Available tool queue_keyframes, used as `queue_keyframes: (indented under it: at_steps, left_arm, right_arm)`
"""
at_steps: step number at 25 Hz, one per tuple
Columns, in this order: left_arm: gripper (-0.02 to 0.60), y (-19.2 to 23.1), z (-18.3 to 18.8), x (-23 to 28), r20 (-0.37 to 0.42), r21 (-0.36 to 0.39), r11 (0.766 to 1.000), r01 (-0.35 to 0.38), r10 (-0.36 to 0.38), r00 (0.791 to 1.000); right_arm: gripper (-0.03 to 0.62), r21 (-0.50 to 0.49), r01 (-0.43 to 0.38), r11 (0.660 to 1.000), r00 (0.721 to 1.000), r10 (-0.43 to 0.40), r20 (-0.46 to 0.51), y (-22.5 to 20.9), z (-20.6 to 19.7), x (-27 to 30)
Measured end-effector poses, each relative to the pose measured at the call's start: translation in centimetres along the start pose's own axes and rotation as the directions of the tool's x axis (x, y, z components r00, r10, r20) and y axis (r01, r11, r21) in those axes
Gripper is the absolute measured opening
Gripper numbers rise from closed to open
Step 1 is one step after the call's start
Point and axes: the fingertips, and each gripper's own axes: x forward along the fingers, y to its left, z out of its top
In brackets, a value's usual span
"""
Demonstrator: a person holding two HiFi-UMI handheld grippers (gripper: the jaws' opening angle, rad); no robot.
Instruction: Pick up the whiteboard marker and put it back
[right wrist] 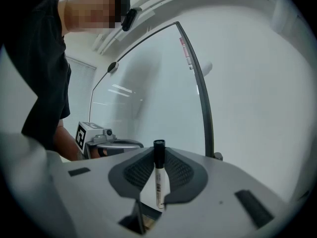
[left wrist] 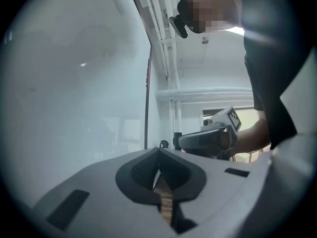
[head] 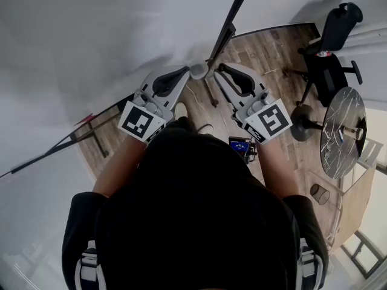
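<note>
A whiteboard marker (right wrist: 158, 178) with a white body and a black cap stands upright between the pads of my right gripper (right wrist: 159, 152), which is shut on it. In the head view the right gripper (head: 219, 71) is held up in front of the person, close to the black frame of the whiteboard (head: 91, 41). My left gripper (left wrist: 159, 156) has its pads meeting at the tips with nothing between them. It is raised beside the right one (head: 192, 72), tips nearly together. The marker cannot be made out in the head view.
The whiteboard's dark frame bar (right wrist: 200, 98) rises just beyond the right jaws. A black office chair (head: 331, 44) and a round metallic table top (head: 344, 132) stand on the wooden floor (head: 266, 53) at the right. A small device with a blue screen (head: 240, 145) is at the person's chest.
</note>
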Motion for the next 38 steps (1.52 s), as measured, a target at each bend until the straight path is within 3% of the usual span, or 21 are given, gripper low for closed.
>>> queue_keyframes:
  at_steps: [29,34,38]
  left_arm:
    - [0.003,-0.7,-0.6,0.2,-0.013,0.005,1.0,0.008,-0.008,1.0]
    - [0.003,-0.8,0.3,0.3,0.036,0.0,1.0,0.016,-0.016,0.999]
    - [0.003,-0.3,-0.7,0.3,-0.001,-0.003,1.0,0.006,-0.006,1.0]
  right_arm:
    - [0.063,0.007,0.027,1.0,1.0,-0.027,0.001,-0.3,-0.5,-0.8]
    - [0.063,-0.001,0.028,1.0,1.0,-0.028,-0.003,-0.4,-0.4,-0.4]
    - [0.063,0.001,0.023,1.0,1.0,-0.023,-0.009,-0.8,-0.8,0.5]
